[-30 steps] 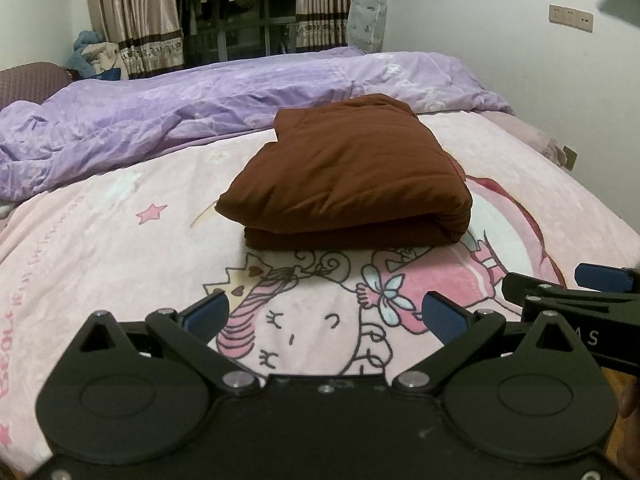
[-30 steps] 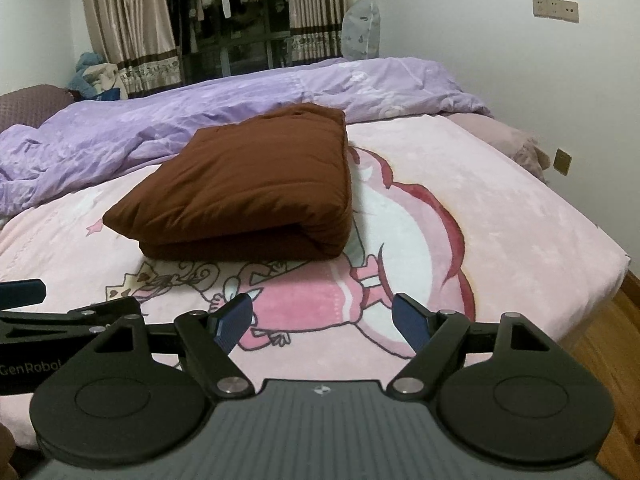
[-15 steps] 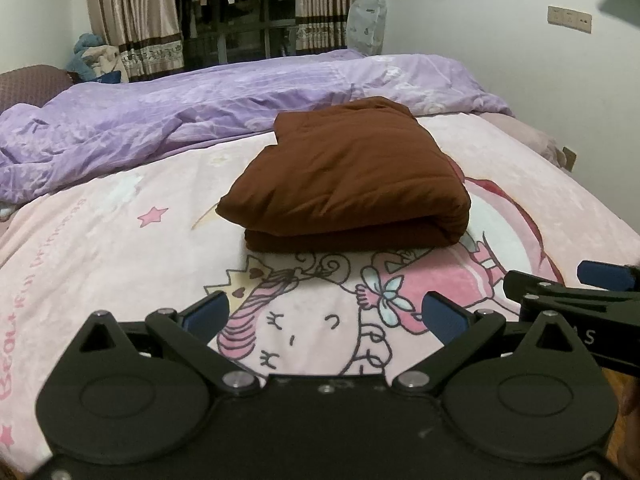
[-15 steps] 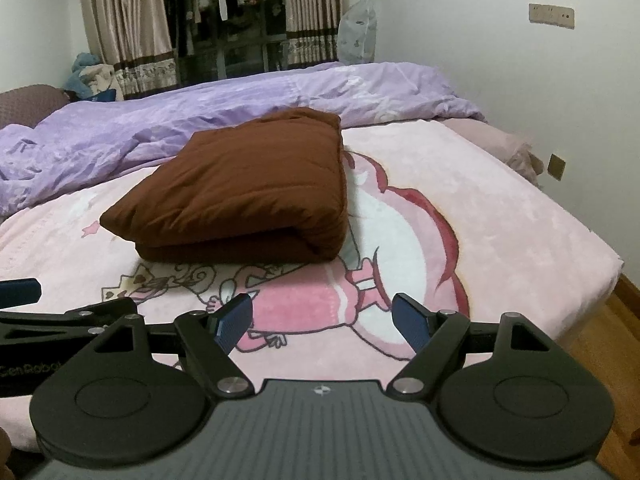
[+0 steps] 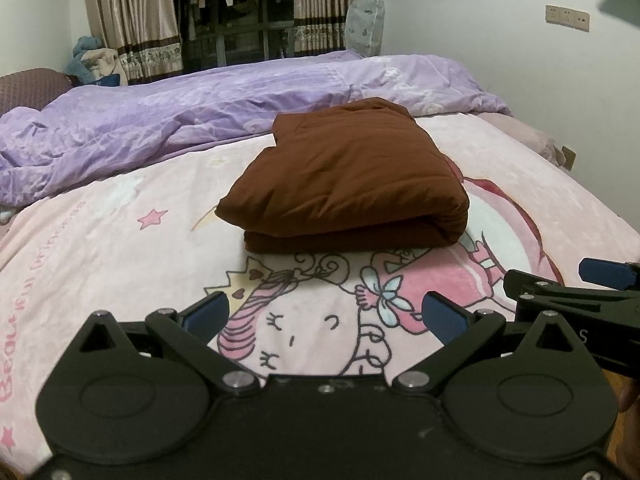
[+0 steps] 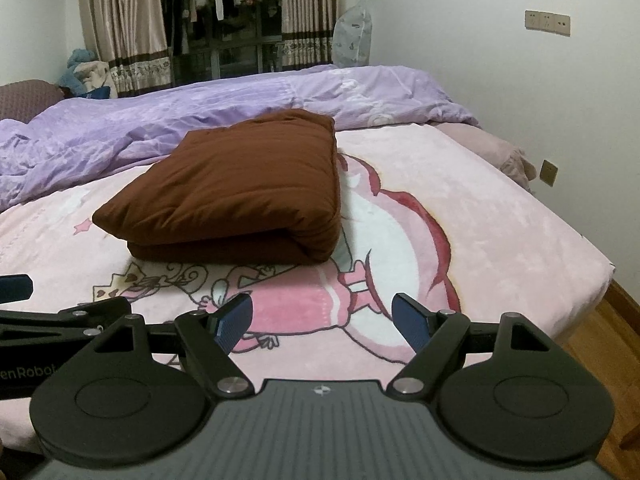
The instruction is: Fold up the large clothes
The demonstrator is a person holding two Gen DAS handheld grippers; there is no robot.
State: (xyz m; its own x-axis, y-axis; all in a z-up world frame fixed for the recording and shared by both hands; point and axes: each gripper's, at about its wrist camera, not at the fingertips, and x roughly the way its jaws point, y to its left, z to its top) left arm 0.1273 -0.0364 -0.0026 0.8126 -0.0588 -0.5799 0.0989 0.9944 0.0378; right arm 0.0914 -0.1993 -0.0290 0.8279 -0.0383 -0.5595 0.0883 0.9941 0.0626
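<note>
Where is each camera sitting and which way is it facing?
Left wrist: on the left hand-held gripper, looking along its open fingers across the pink blanket at the folded brown garment; the right hand-held gripper enters from the right.
Right wrist: on the right hand-held gripper, open, facing the same garment; the left one shows at left.
Both share the garment, the purple duvet and the curtains.

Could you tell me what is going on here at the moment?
A person holds two grippers over a bed. The brown garment lies folded into a thick rectangle on the pink cartoon blanket. The left gripper and the right gripper are both open, empty, short of the garment.
</note>
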